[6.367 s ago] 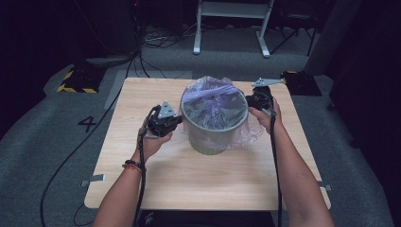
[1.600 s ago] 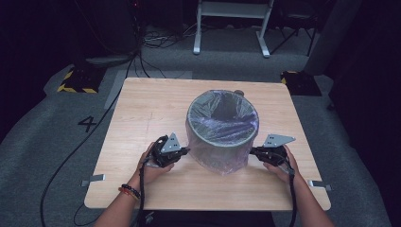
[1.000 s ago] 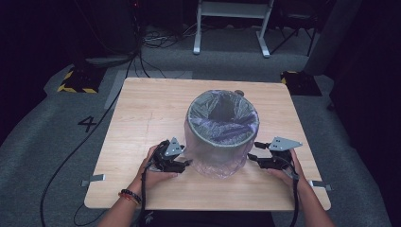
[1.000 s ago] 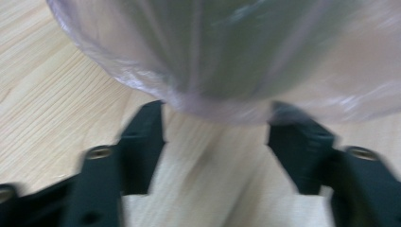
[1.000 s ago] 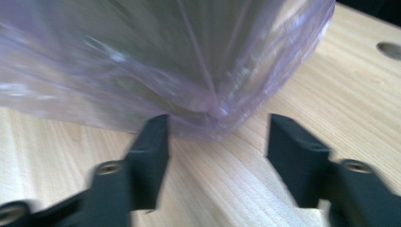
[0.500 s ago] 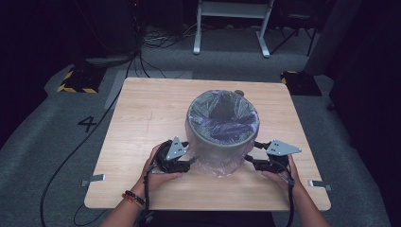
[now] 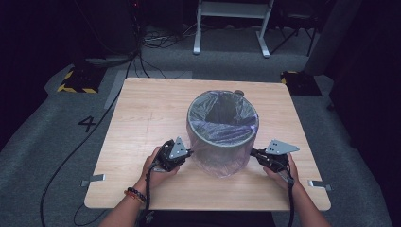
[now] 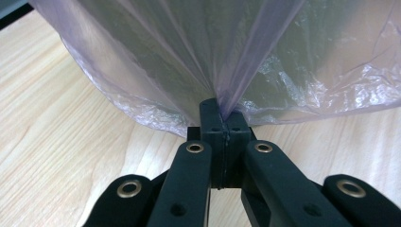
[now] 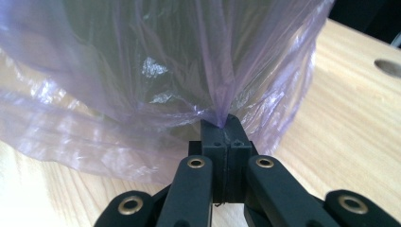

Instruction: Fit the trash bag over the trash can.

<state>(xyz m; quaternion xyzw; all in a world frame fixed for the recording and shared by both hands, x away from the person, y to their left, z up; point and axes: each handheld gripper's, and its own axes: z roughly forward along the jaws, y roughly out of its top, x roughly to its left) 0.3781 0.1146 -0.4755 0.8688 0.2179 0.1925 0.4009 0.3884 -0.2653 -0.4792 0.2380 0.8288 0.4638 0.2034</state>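
Purple bag, high view: a thin, see-through purple plastic bag (image 7: 222, 163) lines the round grey bin (image 7: 222, 125) and hangs down its outside wall almost to the table.
Bin, high view: it stands upright on the pale wooden table (image 7: 142, 113), a little right of the middle and toward the near edge.
Left gripper, high view: the black left gripper (image 7: 188, 152) lies low at the bin's left side, its tip against the hanging plastic, held in the person's left hand (image 7: 158, 165).
Right gripper, high view: the black right gripper (image 7: 253, 152) meets the bin's right side at the same height, held in the right hand (image 7: 279, 168).
Bag, left gripper view: the plastic (image 8: 189, 61) gathers into tight folds that run down to one point at the jaw tips; its loose hem lies crumpled on the wood.
Left gripper, left gripper view: the jaws have just been closing and stand pressed together (image 8: 223, 120), pinching a fold of the bag.
Bag, right gripper view: the film (image 9: 156, 71) drapes over the dark bin wall and draws to a peak at the jaws.
Right gripper, right gripper view: its jaws have also just been closing and are clamped (image 9: 224, 130) on a pinch of the plastic.
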